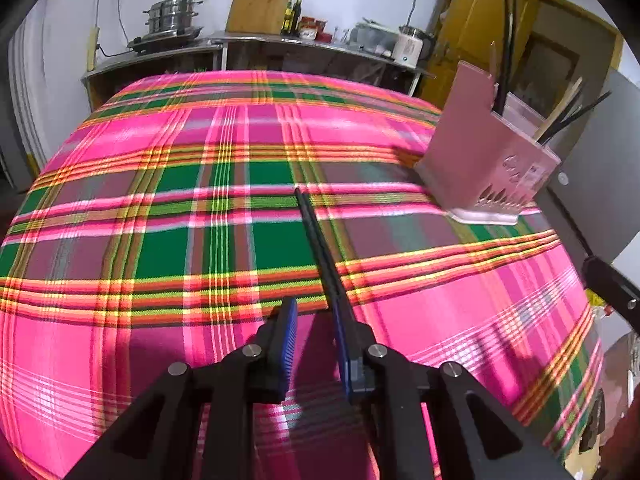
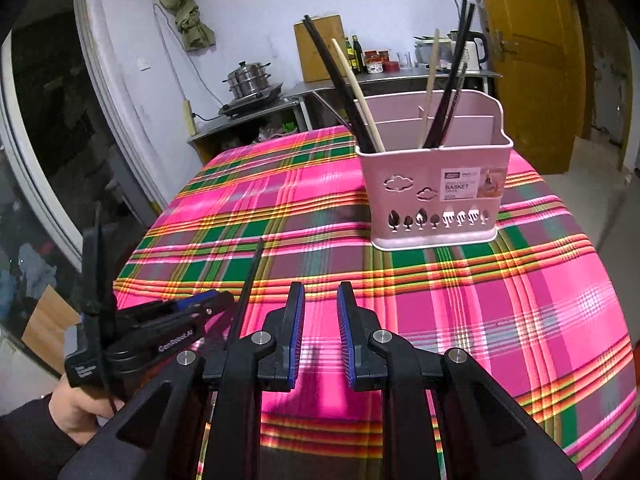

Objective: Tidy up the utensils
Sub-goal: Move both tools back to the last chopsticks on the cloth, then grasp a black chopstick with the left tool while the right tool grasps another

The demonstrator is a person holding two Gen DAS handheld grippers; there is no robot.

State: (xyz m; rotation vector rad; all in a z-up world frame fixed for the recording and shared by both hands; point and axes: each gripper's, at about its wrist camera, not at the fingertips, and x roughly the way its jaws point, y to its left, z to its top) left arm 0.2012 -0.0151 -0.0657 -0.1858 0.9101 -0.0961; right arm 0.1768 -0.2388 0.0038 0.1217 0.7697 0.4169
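Note:
A single black chopstick lies on the plaid tablecloth, pointing away from me. My left gripper hangs low over its near end. The jaws stand slightly apart with only cloth showing between them, and the stick runs along the right finger's edge, not clamped. My right gripper hovers open and empty over the cloth, a little right of the stick. The pink utensil basket stands upright at the far right and holds several black and wooden chopsticks.
A hand holds the left gripper at the table's left edge. Behind the table a metal counter carries a steamer pot, a cutting board, bottles and a kettle. A yellow door is at the back right.

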